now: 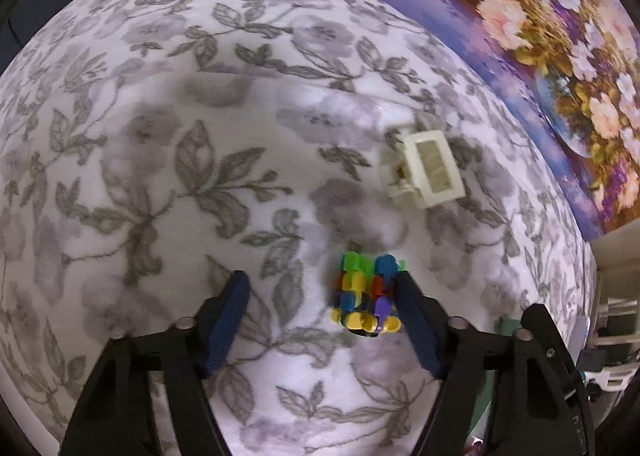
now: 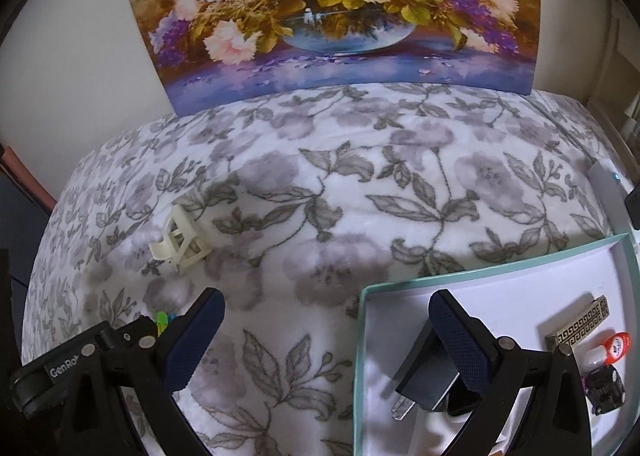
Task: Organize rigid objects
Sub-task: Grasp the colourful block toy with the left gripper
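Observation:
A multicoloured plastic block toy [image 1: 366, 294] lies on the floral blanket [image 1: 160, 135], between my left gripper's [image 1: 324, 282] open fingers and against the right finger [image 1: 416, 316]. A cream hair claw clip [image 1: 428, 169] lies farther off to the right; it also shows in the right wrist view [image 2: 180, 242]. My right gripper [image 2: 326, 310] is open and empty, its right finger [image 2: 460, 340] over a teal-rimmed white box [image 2: 480, 268]. A bit of the toy [image 2: 162, 322] peeks behind its left finger.
In the box lie a black plug adapter [image 2: 424, 376], a patterned metal piece [image 2: 580, 326], a small red-and-white bottle [image 2: 610, 346] and a dark small object [image 2: 606, 386]. A flower painting [image 2: 340, 11] leans on the wall behind the blanket. A phone edge [image 2: 608, 175] lies far right.

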Demonstrator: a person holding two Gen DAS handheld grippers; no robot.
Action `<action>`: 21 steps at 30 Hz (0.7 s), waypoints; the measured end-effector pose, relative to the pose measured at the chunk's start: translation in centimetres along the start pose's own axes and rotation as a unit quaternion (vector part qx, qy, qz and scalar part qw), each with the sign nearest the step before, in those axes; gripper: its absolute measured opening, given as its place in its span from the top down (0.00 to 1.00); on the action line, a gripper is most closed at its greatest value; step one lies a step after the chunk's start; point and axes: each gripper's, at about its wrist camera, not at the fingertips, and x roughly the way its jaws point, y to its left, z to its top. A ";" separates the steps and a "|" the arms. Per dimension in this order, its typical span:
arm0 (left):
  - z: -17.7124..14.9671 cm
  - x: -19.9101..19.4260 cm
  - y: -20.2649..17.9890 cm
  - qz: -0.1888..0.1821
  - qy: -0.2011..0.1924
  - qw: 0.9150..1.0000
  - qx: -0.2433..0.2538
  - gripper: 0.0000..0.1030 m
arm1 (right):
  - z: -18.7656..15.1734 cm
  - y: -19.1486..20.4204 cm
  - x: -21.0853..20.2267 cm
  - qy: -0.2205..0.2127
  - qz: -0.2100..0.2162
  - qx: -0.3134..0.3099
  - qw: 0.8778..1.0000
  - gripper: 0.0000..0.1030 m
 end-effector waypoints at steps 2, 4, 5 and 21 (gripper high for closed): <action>-0.1 0.2 -0.4 -0.010 0.002 1.000 0.006 0.37 | 0.0 -0.1 -0.1 0.000 0.000 0.002 1.000 0.00; -0.1 0.5 -0.9 -0.023 0.004 1.000 0.009 0.43 | 0.1 -0.1 -0.2 -0.001 0.001 0.002 1.000 0.00; -0.1 0.6 -1.1 -0.028 0.005 1.000 0.011 0.46 | 0.1 -0.1 -0.2 -0.002 0.000 0.001 1.000 0.00; 1.1 -0.8 2.3 -0.055 -0.022 0.998 -0.038 0.65 | 0.4 2.6 0.6 -0.004 0.007 -0.028 1.000 0.00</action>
